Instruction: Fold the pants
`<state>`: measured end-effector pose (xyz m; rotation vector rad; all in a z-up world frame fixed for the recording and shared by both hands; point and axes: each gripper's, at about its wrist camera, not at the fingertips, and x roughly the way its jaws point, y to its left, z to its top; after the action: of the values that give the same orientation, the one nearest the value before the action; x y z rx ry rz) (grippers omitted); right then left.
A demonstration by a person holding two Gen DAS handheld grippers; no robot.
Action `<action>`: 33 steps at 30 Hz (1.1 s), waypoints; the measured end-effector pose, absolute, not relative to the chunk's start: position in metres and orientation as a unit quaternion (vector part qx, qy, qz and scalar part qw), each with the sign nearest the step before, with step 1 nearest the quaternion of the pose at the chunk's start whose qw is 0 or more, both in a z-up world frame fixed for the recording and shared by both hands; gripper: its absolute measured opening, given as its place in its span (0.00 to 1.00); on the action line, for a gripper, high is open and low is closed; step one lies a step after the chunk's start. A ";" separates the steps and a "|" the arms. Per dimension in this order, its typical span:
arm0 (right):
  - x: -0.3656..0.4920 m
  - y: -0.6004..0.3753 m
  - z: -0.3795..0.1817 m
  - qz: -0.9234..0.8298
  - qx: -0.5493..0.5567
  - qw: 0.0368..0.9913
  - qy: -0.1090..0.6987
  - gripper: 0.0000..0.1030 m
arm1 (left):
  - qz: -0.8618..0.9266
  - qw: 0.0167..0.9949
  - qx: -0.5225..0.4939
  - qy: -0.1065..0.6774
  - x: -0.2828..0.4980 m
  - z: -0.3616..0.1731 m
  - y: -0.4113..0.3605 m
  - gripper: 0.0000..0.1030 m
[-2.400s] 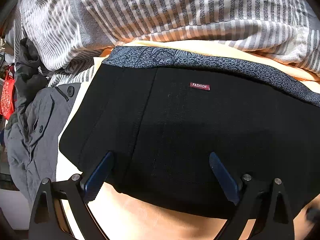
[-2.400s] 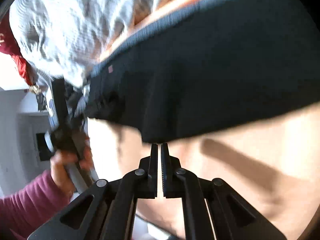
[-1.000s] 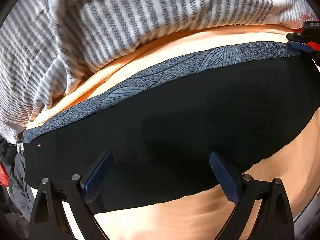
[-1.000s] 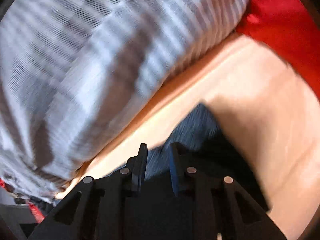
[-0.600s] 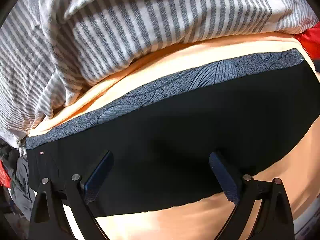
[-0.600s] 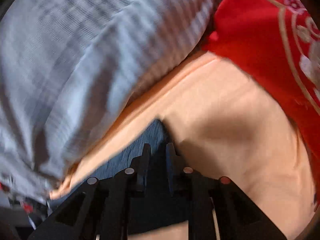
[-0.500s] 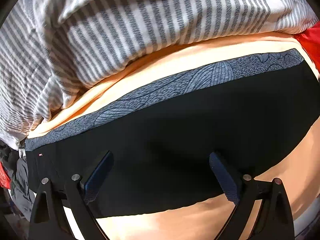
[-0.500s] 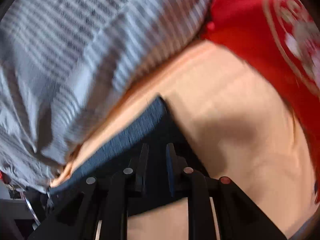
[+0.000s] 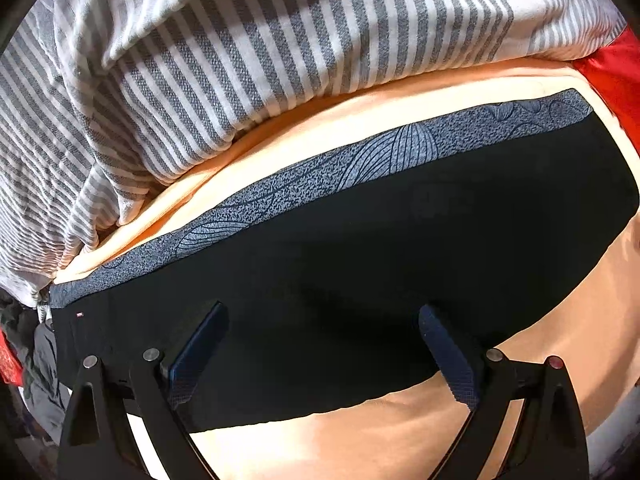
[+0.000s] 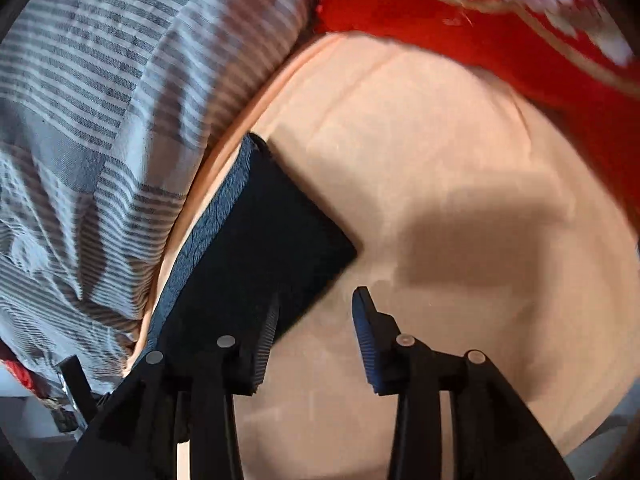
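Black pants [image 9: 360,260] with a blue-grey patterned strip along the far edge lie folded lengthwise across the peach bed sheet [image 9: 360,440]. A small red label sits near their left end. My left gripper [image 9: 322,322] hovers over the near half of the pants, open, with nothing between its fingers. In the right wrist view the pants' end [image 10: 272,240] lies flat on the sheet. My right gripper [image 10: 316,304] is just past that end, its jaws opening, with only bare sheet between them. Its left finger [image 10: 268,332] overlaps the pants' corner.
A grey-and-white striped blanket [image 9: 240,60] is heaped along the far side of the pants. A red embroidered cloth [image 10: 480,20] lies beyond the pants' right end. Dark and grey clothes [image 9: 36,360] pile up at the left edge of the bed.
My right gripper, earlier closed on the pants' end, has let go, spread its jaws and slid right off the cloth. The pants' end now lies flat. My left gripper barely shifted.
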<state>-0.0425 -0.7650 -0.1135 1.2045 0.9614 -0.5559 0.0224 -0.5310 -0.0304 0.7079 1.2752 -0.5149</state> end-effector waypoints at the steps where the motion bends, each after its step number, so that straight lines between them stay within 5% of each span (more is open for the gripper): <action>1: -0.045 -0.763 -0.117 -0.242 0.545 0.680 0.426 0.41 | -0.233 0.715 0.321 0.575 0.020 -0.030 -0.533 0.95; 28: -0.011 -0.781 -0.187 -0.076 0.676 0.687 0.254 0.57 | -0.142 0.777 0.217 0.574 0.073 -0.045 -0.569 0.95; 30: -0.003 -0.781 -0.194 -0.063 0.694 0.673 0.249 0.56 | -0.122 0.787 0.205 0.569 0.078 -0.044 -0.566 0.95; 33: 0.005 -0.776 -0.197 -0.045 0.707 0.661 0.248 0.39 | -0.111 0.786 0.185 0.580 0.087 -0.054 -0.560 0.95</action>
<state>0.0048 -0.7758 -0.1969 1.5990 0.5612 -0.1029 0.0873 -0.5595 -0.0538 0.3996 1.2503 -0.2383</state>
